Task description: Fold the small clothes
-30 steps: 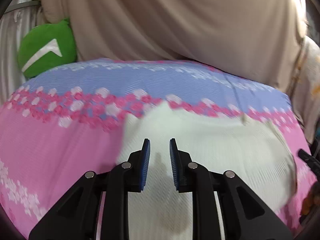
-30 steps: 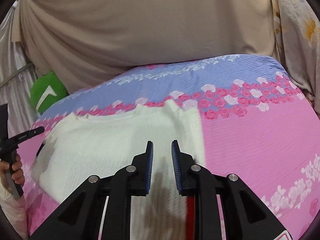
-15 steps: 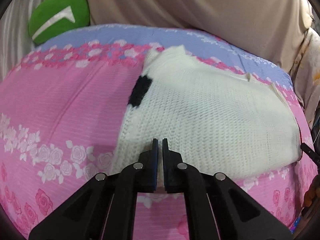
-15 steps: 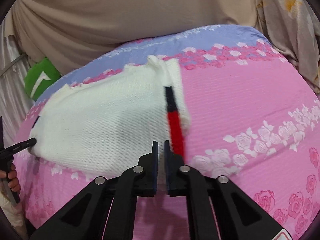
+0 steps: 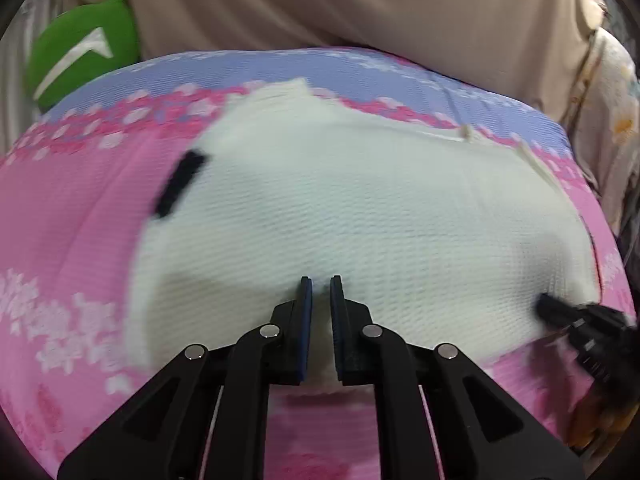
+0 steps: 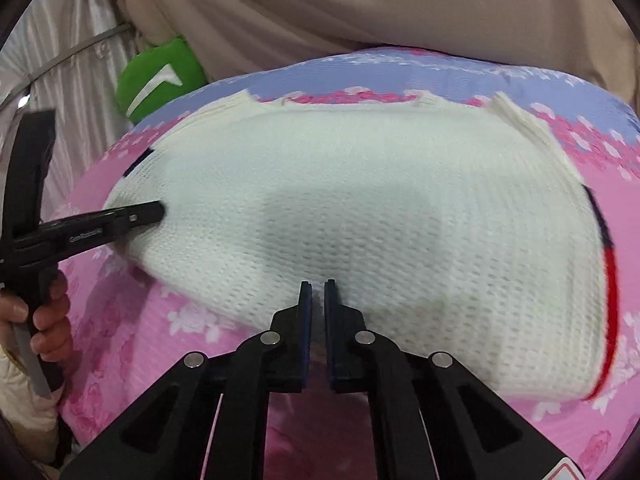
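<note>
A white knit garment [image 5: 360, 216] lies on the pink and blue floral bedcover [image 5: 72, 216], with a black mark near its left edge. My left gripper [image 5: 320, 284] is shut on the garment's near hem, with cloth between its fingers. In the right wrist view the same garment [image 6: 360, 200] shows a black and red stripe along its right edge. My right gripper [image 6: 313, 286] is shut on the near hem further right. Each gripper shows in the other's view: the right one [image 5: 576, 316] and the left one [image 6: 100, 224].
A green cushion [image 5: 80, 52] sits at the bed's far left corner, seen also in the right wrist view [image 6: 160, 76]. A beige curtain [image 5: 360, 8] hangs behind the bed. Floral fabric [image 5: 608, 120] hangs at the right. A hand [image 6: 44, 320] holds the left gripper's handle.
Both grippers closed on the garment's near hem after being open over it one second ago. Since half a second ago the hem has lifted and the views moved closer over the garment.
</note>
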`<state>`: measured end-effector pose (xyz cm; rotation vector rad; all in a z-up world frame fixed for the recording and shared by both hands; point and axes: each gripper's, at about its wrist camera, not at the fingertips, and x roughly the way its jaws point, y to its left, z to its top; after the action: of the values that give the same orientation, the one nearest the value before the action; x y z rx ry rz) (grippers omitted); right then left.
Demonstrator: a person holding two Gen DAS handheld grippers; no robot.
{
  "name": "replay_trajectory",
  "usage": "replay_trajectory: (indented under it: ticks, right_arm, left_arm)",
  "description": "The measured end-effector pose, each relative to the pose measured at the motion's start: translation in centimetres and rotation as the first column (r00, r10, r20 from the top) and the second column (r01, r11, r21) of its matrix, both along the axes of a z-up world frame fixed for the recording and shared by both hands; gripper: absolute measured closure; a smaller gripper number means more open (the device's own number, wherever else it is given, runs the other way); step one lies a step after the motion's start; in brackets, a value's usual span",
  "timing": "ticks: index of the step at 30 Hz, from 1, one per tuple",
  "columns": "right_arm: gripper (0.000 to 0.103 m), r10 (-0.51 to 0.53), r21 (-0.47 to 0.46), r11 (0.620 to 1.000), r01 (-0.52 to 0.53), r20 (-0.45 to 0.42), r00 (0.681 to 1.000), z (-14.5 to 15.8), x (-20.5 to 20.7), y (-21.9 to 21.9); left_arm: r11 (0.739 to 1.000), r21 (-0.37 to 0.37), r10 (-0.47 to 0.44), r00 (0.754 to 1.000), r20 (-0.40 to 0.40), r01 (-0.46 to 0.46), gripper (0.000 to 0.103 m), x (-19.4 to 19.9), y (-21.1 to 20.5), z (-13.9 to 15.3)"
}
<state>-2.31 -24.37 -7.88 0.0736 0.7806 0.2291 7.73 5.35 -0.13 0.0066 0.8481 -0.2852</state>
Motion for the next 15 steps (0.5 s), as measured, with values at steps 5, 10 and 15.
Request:
replay_trajectory:
  ticks: [5, 10, 15]
  right_arm:
    - [0.103, -0.200, 0.075, 0.977, 0.201, -0.018, 0.980, -0.2, -2.9, -8.9]
    - [0.089, -0.291, 0.035, 0.956, 0.290, 0.045, 0.956, 2.5, -3.4, -10.3]
    - [0.088, -0.054, 0.075, 0.996, 0.045, 0.117, 0.992, 5.7, 1.6, -3.5]
  left_arm:
    - [0.996, -0.061, 0.062, 0.997, -0.042, -0.064, 0.098, -1.0, 5.3, -1.0]
    - [0.993, -0.074, 0.092, 0.996, -0.010, -0.093, 0.098, -2.2, 5.2, 1.5]
    - [0.997, -0.073, -0.007, 0.994, 0.110, 0.015, 0.091, 0.0, -0.1, 5.9]
